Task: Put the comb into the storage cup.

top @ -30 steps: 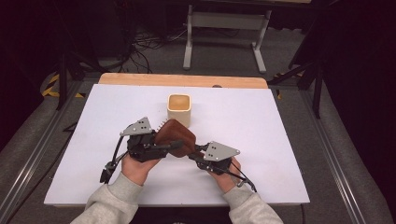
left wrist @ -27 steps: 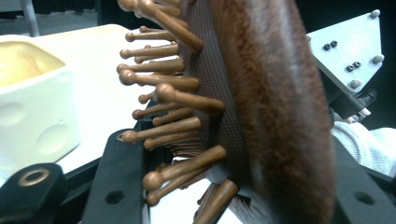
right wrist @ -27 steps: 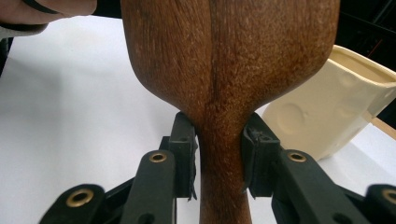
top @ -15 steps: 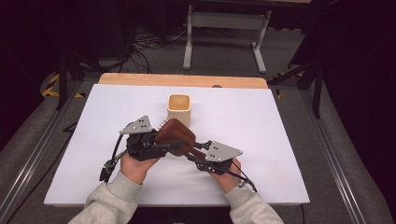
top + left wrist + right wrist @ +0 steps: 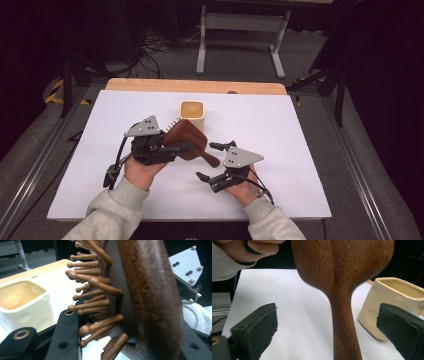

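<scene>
White table sheet (image 5: 300,130), dark lab behind. Left gripper (image 5: 165,147) clamps wooden hairbrush (image 5: 187,141) by its head, frame centre, just before cream cup (image 5: 192,112). Right gripper (image 5: 212,161) spread wide around the handle. Brush looks rigid, light, smooth: grab the narrow handle.

Both tongs are black: the left tongs (image 5: 170,147) and right tongs (image 5: 209,161) each carry a grey three-cornered plate (small screws at its corners) and trail a black cable. Light grey ribbed sleeves (image 5: 105,212) cover both forearms.
</scene>
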